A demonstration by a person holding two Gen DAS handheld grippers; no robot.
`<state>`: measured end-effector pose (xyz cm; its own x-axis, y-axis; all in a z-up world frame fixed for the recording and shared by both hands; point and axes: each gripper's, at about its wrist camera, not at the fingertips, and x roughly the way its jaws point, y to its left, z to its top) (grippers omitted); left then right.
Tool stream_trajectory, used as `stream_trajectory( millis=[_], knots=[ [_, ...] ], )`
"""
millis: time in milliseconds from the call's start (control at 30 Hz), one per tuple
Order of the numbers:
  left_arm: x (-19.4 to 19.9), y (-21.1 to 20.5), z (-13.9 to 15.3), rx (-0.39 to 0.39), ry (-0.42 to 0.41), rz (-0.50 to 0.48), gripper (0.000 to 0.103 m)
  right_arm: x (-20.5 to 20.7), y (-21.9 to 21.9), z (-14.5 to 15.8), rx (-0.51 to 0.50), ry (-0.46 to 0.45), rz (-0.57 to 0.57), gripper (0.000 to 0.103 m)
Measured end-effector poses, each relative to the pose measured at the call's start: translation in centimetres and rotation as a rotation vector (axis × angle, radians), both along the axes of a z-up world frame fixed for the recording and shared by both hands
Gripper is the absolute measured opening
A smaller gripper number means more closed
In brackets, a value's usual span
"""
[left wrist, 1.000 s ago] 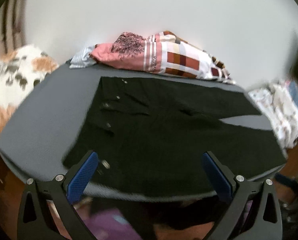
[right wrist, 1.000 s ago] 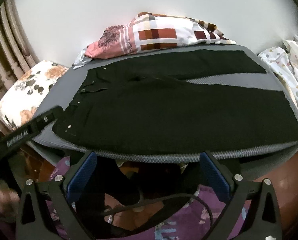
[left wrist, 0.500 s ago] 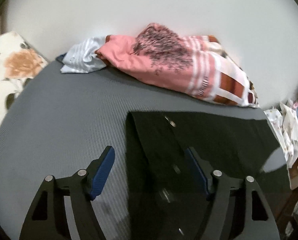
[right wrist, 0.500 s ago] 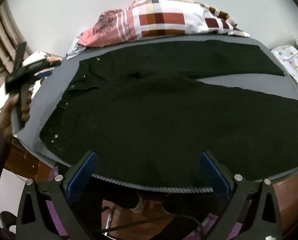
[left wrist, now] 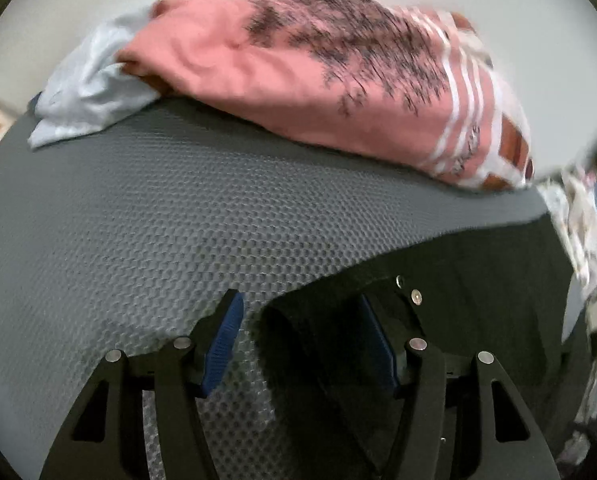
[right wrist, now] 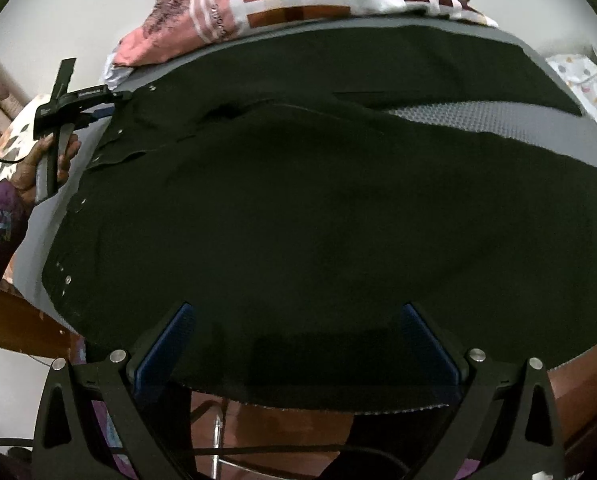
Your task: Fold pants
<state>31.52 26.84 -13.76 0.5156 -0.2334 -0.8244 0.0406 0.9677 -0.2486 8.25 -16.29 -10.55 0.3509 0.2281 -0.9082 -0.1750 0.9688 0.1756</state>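
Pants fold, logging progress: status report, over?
Left gripper closing around waistband corner, not pinched. Right gripper open over near hem. Black pants flat, unfolded. Nothing in the way.

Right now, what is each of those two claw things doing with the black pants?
Left gripper: jaws half open, just been closing around the corner of the pants, not pinching yet.
Right gripper: jaws wide open, holding nothing.

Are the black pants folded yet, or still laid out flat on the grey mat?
Still spread. The black pants lie flat, both legs apart with grey mat showing between them; no layer is doubled over.
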Motion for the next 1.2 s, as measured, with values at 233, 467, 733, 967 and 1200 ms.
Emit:
stream_trajectory(
  millis=[233,467,733,967,1200],
  knots=[
    [-0.4,-1.4,0.1,-0.001,-0.026,0.017,0.024,1.0,-0.7,0.2,0.013,0.001,-0.028,0.102],
    [-6.0,-5.3,6.3,0.019,-0.263,0.032,0.019,5.1,-4.5,2.3,0.149,-0.048,-0.113,0.102],
    [-17.3,-9.3,11.6,-0.01,-0.464,-0.07,0.017,15.6,-6.6,3.4,0.573,-0.01,-0.154,0.101],
    [-24.6,-11.9,11.9,-0.035,-0.49,-0.131,0.016,24.2,-6.8,1.7,0.769,0.106,-0.224,0.101],
    [-26.8,-12.5,10.2,-0.1,-0.427,-0.109,0.016,28.9,-6.9,-2.4,0.777,0.21,-0.318,0.045]
  ],
)
